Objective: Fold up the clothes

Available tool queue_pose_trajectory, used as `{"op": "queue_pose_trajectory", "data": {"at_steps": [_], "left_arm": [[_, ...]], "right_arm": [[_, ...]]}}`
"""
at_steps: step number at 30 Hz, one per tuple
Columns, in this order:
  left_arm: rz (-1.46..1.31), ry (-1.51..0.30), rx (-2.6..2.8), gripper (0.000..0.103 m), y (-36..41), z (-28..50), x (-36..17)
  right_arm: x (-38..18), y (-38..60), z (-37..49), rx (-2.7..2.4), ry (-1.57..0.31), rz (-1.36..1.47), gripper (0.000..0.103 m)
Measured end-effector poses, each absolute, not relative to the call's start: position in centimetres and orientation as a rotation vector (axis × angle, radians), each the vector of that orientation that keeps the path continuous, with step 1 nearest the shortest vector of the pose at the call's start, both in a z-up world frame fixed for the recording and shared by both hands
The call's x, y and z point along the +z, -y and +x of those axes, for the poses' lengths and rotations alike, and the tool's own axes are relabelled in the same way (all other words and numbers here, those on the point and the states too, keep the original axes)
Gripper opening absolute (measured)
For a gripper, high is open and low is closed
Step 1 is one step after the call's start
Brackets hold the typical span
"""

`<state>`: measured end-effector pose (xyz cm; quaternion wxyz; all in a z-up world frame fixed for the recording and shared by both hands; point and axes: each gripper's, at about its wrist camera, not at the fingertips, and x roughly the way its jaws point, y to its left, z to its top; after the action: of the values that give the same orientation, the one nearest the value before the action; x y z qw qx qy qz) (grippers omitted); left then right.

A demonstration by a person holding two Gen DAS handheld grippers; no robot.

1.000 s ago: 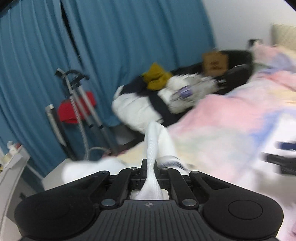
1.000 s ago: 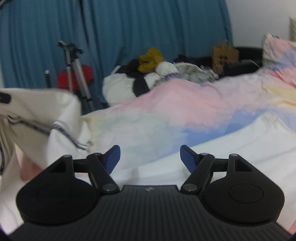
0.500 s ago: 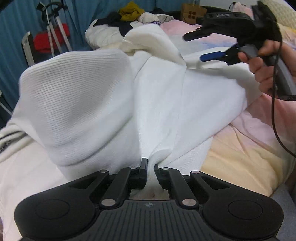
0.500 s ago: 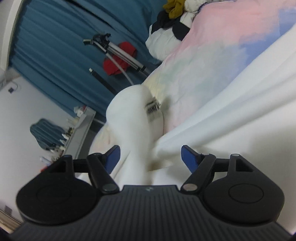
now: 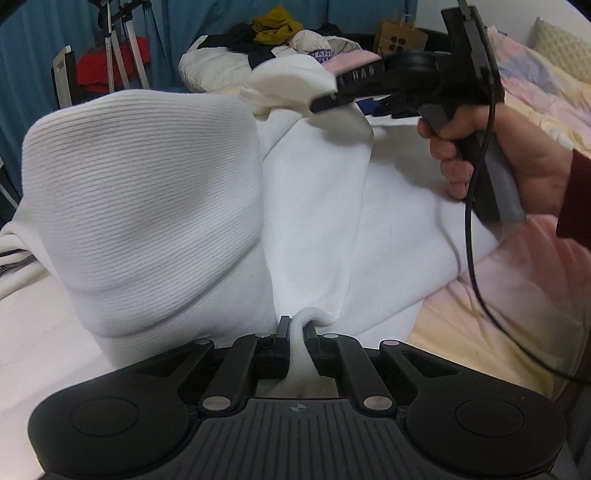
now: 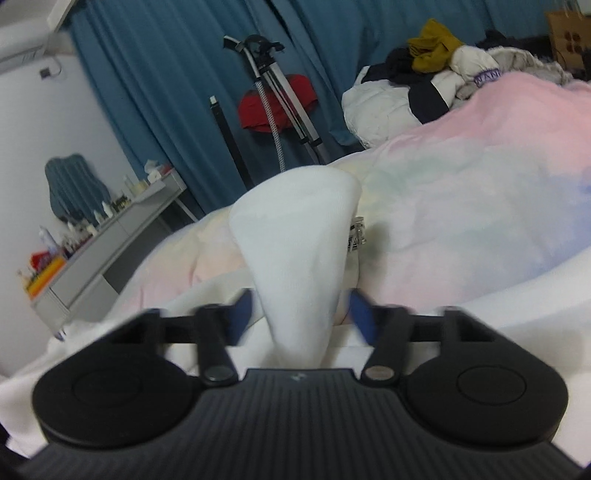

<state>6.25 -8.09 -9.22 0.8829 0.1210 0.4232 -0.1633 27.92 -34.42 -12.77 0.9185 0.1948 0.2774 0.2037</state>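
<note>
A white ribbed garment [image 5: 147,192] lies bunched on the bed. My left gripper [image 5: 297,332] is shut on a fold of it at the near edge. In the left wrist view my right gripper [image 5: 354,99] is held over the garment's far part, beside a raised white fold [image 5: 291,83]. In the right wrist view a raised fold of the garment [image 6: 295,236] stands between the blue fingertips [image 6: 360,314] of my right gripper [image 6: 301,314]; the jaws stand apart, and the blur hides whether they touch the cloth.
A pastel pink, yellow and blue duvet [image 6: 461,192] covers the bed. A pile of clothes [image 5: 266,40] and a paper bag [image 5: 400,35] lie at the far end. A tripod [image 6: 273,96] and blue curtains [image 6: 166,74] stand behind. A grey desk [image 6: 103,236] is at the left.
My left gripper swung down from facing the room, still holding the cloth. My right gripper moved left over the garment, a raised fold now stands between its fingers, and its jaws have narrowed.
</note>
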Motion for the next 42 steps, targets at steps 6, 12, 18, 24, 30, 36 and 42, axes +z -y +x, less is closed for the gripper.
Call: {"op": "queue_pose_trajectory", "data": {"at_steps": [6,12,18,24,30,36,42], "left_arm": [[0.195,-0.852,-0.388,0.005,8.0,6.1,-9.0],[0.152,-0.780,-0.445,0.014,8.1,5.3,-8.5],[0.136,-0.698,-0.483,0.031,8.0,4.7,-8.1],[0.119,-0.646,-0.473,0.044,7.7,4.9,-7.7],[0.095,-0.665,-0.420,0.046,6.7,5.8,-7.0],[0.083,-0.654,-0.414,0.053,6.9,6.5,-6.2],[0.116,-0.617,-0.379,0.059,6.8,6.6,-5.5]], "right_arm": [[-11.9,36.4,27.7,0.357,-0.534,0.420,0.007],[-10.5,39.7,27.1,0.279,-0.482,0.503,0.006],[-8.2,44.2,25.2,0.148,-0.355,0.579,0.006],[-8.7,52.5,22.6,-0.160,-0.306,0.765,0.006],[-17.0,60.3,19.8,-0.402,-0.573,1.270,0.008],[-16.8,60.4,19.3,-0.366,-0.618,1.245,0.009],[-15.9,60.6,20.7,-0.330,-0.668,1.139,0.013]]}}
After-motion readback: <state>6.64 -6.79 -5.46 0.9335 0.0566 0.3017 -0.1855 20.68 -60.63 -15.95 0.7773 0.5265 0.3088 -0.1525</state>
